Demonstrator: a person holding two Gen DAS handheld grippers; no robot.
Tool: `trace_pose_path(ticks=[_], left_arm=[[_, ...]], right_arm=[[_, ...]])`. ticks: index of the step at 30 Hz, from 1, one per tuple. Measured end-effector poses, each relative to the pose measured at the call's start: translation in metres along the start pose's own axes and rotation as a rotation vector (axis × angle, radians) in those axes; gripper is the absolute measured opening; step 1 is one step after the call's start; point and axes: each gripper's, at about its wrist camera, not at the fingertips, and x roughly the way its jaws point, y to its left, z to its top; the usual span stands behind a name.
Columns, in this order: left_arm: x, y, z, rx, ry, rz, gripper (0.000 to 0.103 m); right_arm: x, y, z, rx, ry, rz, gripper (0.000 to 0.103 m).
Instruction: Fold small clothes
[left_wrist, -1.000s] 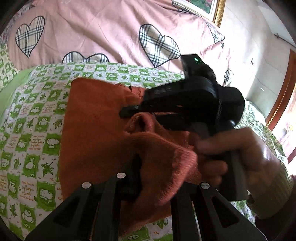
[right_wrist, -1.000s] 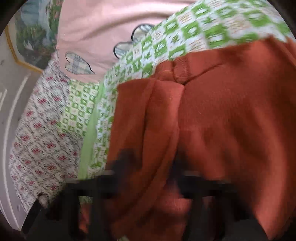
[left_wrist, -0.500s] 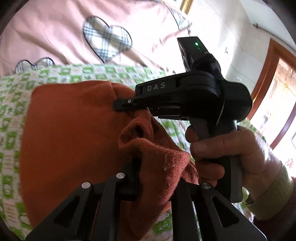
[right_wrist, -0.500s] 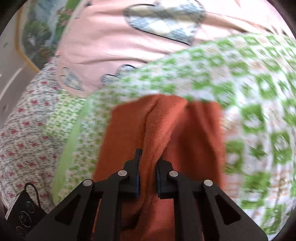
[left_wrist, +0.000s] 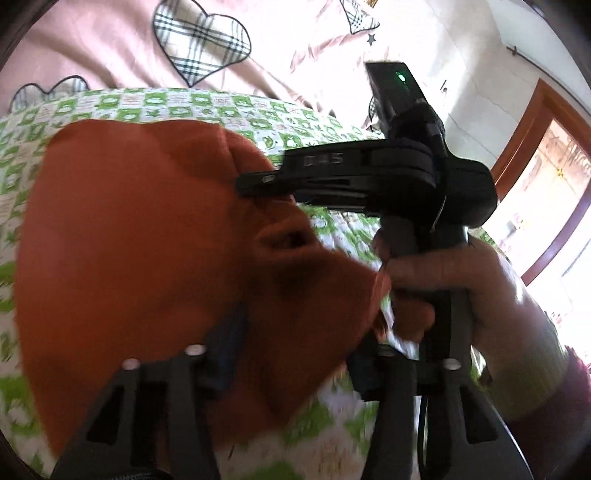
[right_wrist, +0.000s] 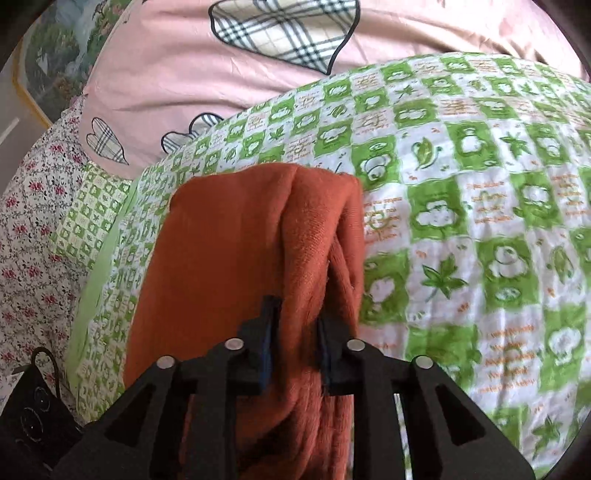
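Item: sweater (right_wrist: 236, 251), rust-orange knit, soft nap, folded lengthwise into a narrow stack with a raised ridge down the middle. Lies on the green-and-white checked bedspread (right_wrist: 461, 229), a pink quilt (right_wrist: 177, 66) with plaid hearts beyond it.

Left claw (left_wrist: 295, 354): jaws have just been opening and stand well apart; a loose fold of the sweater lies between them, not pressed by either pad.

Right claw (right_wrist: 295, 343): jaws have just been opening slightly, yet both pads touch the central ridge, which passes between them. In the left view a hand (left_wrist: 476, 291) grips its handle beside the sweater's edge.
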Motion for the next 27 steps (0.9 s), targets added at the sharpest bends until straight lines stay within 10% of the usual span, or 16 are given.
trace_pose_path(ticks=[2, 6, 11, 23, 27], left_arm=[[-0.020, 0.006, -0.007, 0.000, 0.000, -0.010, 0.058], [-0.070, 0.031, -0.016, -0.031, -0.049, 0.040, 0.074], [-0.094, 0.089, -0.009, -0.165, -0.066, 0.115, 0.082], [-0.018, 0.166, 0.022, -0.350, 0.038, 0.042, 0.082], [-0.009, 0.164, 0.034, -0.331, 0.021, -0.011, 0.036]], right_arm=[[-0.011, -0.001, -0.003, 0.005, -0.021, -0.032, 0.026], [-0.037, -0.003, -0.011, 0.044, -0.069, -0.009, 0.075], [-0.033, 0.006, -0.017, 0.046, -0.036, 0.061, 0.083], [0.012, -0.003, -0.022, 0.031, 0.097, 0.046, 0.082], [0.020, -0.006, -0.023, 0.093, 0.141, 0.107, 0.032]])
